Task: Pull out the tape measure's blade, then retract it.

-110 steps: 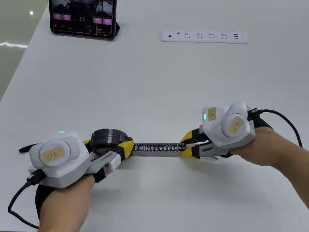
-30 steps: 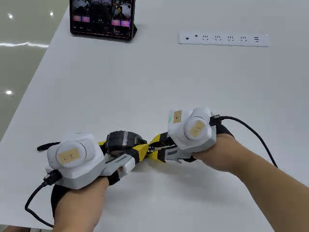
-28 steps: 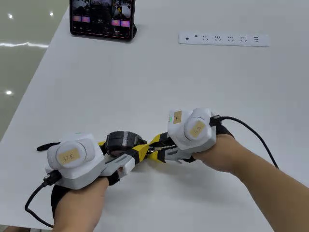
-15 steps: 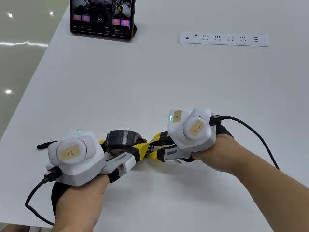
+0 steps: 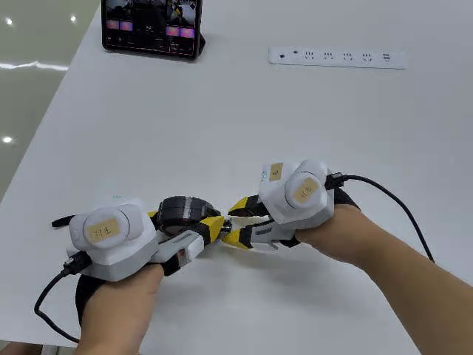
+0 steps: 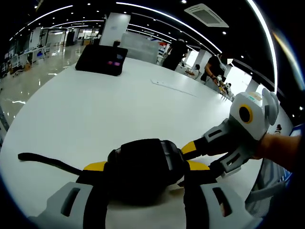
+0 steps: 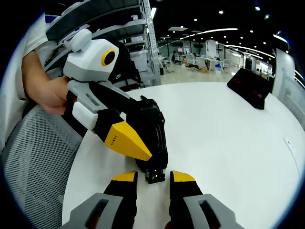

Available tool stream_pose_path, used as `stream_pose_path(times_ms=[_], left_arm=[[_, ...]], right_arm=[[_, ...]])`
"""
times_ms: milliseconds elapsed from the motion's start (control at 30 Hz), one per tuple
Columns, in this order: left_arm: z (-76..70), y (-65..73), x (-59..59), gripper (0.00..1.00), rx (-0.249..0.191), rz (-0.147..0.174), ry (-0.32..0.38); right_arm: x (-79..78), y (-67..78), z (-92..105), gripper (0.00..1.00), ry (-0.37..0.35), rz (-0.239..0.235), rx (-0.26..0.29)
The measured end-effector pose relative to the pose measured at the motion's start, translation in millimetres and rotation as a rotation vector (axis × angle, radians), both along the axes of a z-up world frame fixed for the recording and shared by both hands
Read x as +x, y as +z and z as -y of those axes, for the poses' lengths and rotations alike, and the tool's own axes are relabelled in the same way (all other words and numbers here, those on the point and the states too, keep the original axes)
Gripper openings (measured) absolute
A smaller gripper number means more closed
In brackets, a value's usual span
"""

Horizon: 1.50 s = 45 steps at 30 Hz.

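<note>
The black round tape measure point(image 5: 181, 211) rests on the white table point(image 5: 222, 126), and my left gripper point(image 5: 185, 219) is shut on its case. In the left gripper view the case point(image 6: 143, 162) sits between the yellow-tipped jaws of the left gripper point(image 6: 145, 168). The blade is wound in, with just the hook tab point(image 7: 155, 175) showing at the case mouth. My right gripper point(image 5: 236, 221) is right beside the case, open. In the right gripper view the tab lies in the gap of the right gripper point(image 7: 154, 177), with the case point(image 7: 150, 129) just beyond.
A dark tablet point(image 5: 151, 26) stands at the table's back left, and a white power strip point(image 5: 336, 56) lies at the back right. The table's left edge point(image 5: 44, 133) is close to my left hand. A black cable point(image 5: 392, 200) trails from the right gripper.
The blade, stretched out between the grippers 3.7 s ago, has wound back in as the right gripper closed on the case. The right jaws have now spread apart off the tab.
</note>
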<state>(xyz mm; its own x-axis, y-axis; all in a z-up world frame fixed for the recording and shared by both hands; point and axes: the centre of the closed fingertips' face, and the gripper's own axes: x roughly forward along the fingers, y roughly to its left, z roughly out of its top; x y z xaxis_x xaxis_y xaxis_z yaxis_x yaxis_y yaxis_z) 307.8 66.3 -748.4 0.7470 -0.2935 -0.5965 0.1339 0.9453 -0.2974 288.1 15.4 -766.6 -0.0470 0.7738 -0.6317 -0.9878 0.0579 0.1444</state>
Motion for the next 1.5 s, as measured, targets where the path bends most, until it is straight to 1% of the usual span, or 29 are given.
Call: stream_pose_path(times_ms=[100, 200, 267, 300, 400, 533, 600, 633, 700, 733, 800, 1033, 1167, 1200, 1267, 1300, 1367, 1433, 1500], left_arm=[[0.1, 0.8, 0.6, 0.60, 0.015, 0.008, -0.009], [0.1, 1.4, 0.6, 0.60, 0.033, 0.013, -0.024], [-0.2, 0.8, -0.3, 0.60, 0.047, 0.014, -0.034], [-0.1, 0.7, -0.7, 0.60, 0.050, 0.015, -0.036], [-0.4, -1.0, -2.0, 0.60, 0.073, 0.018, -0.051], [-1.5, -1.6, -2.3, 0.61, 0.084, 0.018, -0.058], [-2.3, -0.8, -1.8, 0.61, 0.112, 0.028, -0.074], [-2.2, -0.6, -2.6, 0.61, 0.122, 0.027, -0.082], [-4.0, 0.8, -2.0, 0.61, 0.157, 0.042, -0.101], [-3.9, 0.9, -2.2, 0.61, 0.155, 0.041, -0.101], [-5.0, 1.6, -1.8, 0.62, 0.166, 0.048, -0.109], [-5.9, 2.2, -2.5, 0.63, 0.178, 0.048, -0.122], [-7.2, 3.2, -3.4, 0.64, 0.189, 0.052, -0.133], [-7.8, 4.2, -4.0, 0.64, 0.198, 0.054, -0.142], [-8.1, 6.0, -5.2, 0.66, 0.205, 0.059, -0.158], [-9.4, 5.7, -5.7, 0.67, 0.219, 0.060, -0.169], [-11.6, 6.8, -6.8, 0.69, 0.235, 0.065, -0.183], [-14.1, 8.7, -7.9, 0.70, 0.241, 0.068, -0.187], [-16.0, 11.0, -8.9, 0.70, 0.255, 0.075, -0.202]], right_arm=[[-0.7, -1.7, 0.6, 0.26, -0.001, 0.004, -0.008], [-2.5, 0.1, 1.1, 0.28, -0.007, 0.005, -0.005], [-2.8, 2.4, 1.9, 0.30, -0.014, 0.007, 0.003], [-2.9, 4.3, 1.7, 0.30, -0.011, 0.016, 0.015], [-0.3, 3.8, 3.9, 0.33, -0.027, 0.015, 0.014], [0.7, 4.9, 7.9, 0.34, -0.038, 0.020, 0.012], [1.0, 6.8, 10.4, 0.35, -0.045, 0.026, 0.015], [0.5, 8.1, 12.2, 0.36, -0.050, 0.029, 0.017], [0.1, 11.3, 15.2, 0.38, -0.062, 0.040, 0.024], [-0.1, 12.4, 16.4, 0.39, -0.069, 0.042, 0.029], [-1.0, 12.2, 19.7, 0.40, -0.079, 0.040, 0.028], [-1.6, 12.9, 23.1, 0.40, -0.091, 0.038, 0.027], [-2.1, 18.4, 26.7, 0.43, -0.096, 0.059, 0.033], [-2.0, 19.4, 28.6, 0.44, -0.101, 0.059, 0.032], [-1.8, 18.7, 33.6, 0.48, -0.117, 0.055, 0.017], [-2.9, 19.5, 35.6, 0.50, -0.117, 0.058, 0.018], [-6.0, 22.0, 39.4, 0.53, -0.121, 0.047, 0.025], [-5.4, 21.2, 45.3, 0.56, -0.129, 0.063, 0.014], [-4.8, 23.3, 51.3, 0.60, -0.153, 0.061, 0.016]])
